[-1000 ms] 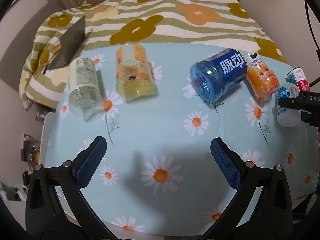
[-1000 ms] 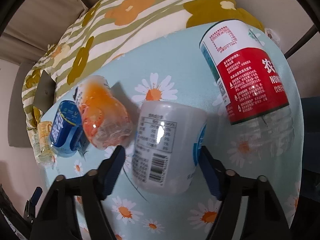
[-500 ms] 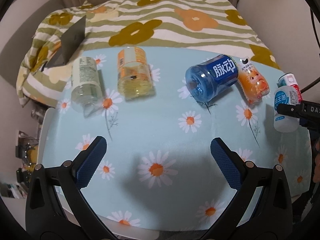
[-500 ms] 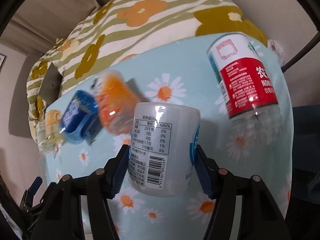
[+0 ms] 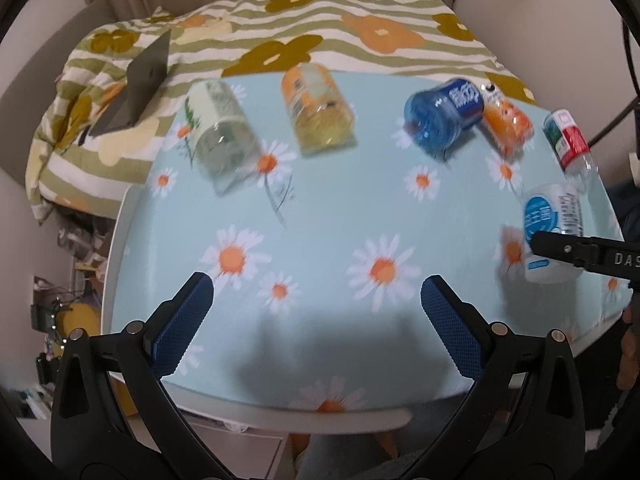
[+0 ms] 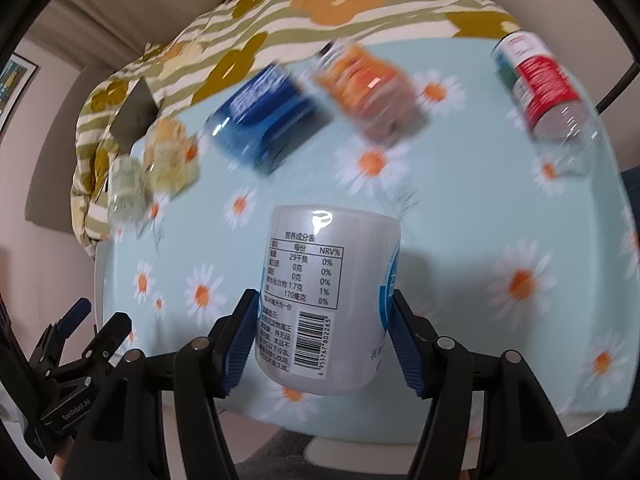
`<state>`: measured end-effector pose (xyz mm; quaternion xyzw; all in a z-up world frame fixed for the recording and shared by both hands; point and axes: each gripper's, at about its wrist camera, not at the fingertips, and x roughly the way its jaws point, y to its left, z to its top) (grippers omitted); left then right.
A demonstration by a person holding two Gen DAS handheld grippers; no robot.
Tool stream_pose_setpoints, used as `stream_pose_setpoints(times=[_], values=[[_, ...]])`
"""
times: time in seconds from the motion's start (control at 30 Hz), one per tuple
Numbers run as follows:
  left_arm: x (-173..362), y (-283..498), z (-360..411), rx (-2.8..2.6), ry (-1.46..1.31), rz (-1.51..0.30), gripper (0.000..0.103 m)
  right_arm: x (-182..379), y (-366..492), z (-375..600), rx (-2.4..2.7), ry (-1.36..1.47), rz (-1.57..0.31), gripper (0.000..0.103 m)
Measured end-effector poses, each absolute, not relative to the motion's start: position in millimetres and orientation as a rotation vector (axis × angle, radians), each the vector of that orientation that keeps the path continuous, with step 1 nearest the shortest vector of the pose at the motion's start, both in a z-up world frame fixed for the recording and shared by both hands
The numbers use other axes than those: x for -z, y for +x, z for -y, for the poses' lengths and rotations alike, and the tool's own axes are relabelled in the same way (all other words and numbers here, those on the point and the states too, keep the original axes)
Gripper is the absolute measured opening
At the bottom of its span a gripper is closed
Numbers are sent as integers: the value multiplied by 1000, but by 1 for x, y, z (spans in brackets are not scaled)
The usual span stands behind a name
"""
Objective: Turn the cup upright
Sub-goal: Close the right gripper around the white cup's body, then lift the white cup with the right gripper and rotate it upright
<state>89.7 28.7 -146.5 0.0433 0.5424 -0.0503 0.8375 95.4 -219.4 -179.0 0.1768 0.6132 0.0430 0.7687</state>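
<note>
- Both blue pads of the right gripper (image 6: pixel 322 342) are pressed against the sides of the white cup (image 6: pixel 326 300), which is gripped low on its body and held above the table (image 6: pixel 500 216) near its front edge.
- From the left wrist view, the same cup (image 5: pixel 554 224) is seen at about 3 o'clock, with the right gripper (image 5: pixel 538 240) reaching in from the frame's right edge; its blue round label is turned toward that camera.
- Whether the cup is touching the cloth cannot be told.
- A nutrition table and a barcode are shown on the cup's white label in the right wrist view.
- The left gripper (image 5: pixel 316 320) is held wide apart over the near edge of the table, with nothing between its blue pads.
- Five other containers are laid on their sides along the far part of the daisy-printed cloth: a pale green bottle (image 5: pixel 220 144) at 10 o'clock, a yellow jar (image 5: pixel 318 114) at 12 o'clock, a blue bottle (image 5: pixel 444 112) and an orange bottle (image 5: pixel 506 124) touching at 1 o'clock, and a red-labelled bottle (image 5: pixel 568 140) at 2 o'clock.
- A striped floral blanket (image 5: pixel 360 36) is spread behind the table, with a dark grey card (image 5: pixel 136 84) lying on it at 10 o'clock.
</note>
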Motion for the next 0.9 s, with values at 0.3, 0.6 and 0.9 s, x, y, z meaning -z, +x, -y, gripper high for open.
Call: stream_pose_setpoints(times=[0.3, 0.6, 0.9], values=[[162, 77, -64, 109, 61, -1170, 103, 211, 89, 167, -135, 294, -1347, 59], [166, 67, -74, 137, 34, -1179, 103, 218, 89, 159, -110, 284, -1367, 59], [153, 62, -73, 140, 57, -1157, 103, 208, 80, 165, -100, 384, -1336, 86]])
